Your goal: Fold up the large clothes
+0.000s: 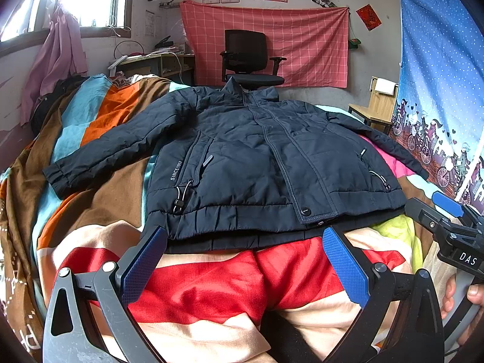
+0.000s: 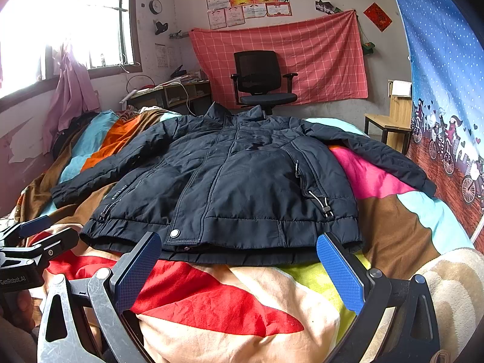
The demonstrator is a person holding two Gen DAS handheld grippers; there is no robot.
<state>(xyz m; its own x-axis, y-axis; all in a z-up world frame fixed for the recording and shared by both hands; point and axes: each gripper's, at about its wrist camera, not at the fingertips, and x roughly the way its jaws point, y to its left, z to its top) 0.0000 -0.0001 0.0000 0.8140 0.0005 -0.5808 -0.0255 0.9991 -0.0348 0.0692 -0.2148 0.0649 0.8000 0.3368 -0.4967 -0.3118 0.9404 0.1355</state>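
A dark navy padded jacket (image 1: 242, 157) lies flat, front up, on a bed with a multicoloured quilt (image 1: 211, 278). Its collar points away and both sleeves are spread outward. It also shows in the right wrist view (image 2: 236, 181). My left gripper (image 1: 245, 260) is open and empty, hovering just short of the jacket's hem. My right gripper (image 2: 239, 266) is open and empty, also just short of the hem, toward the jacket's right half. The right gripper shows at the right edge of the left wrist view (image 1: 447, 214); the left gripper shows at the left edge of the right wrist view (image 2: 33, 236).
A black office chair (image 1: 248, 57) stands beyond the bed before a red checked cloth (image 1: 272, 42). A cluttered desk (image 1: 154, 63) sits back left under a window. A wooden stool (image 1: 375, 109) and a blue curtain (image 1: 438, 90) are on the right.
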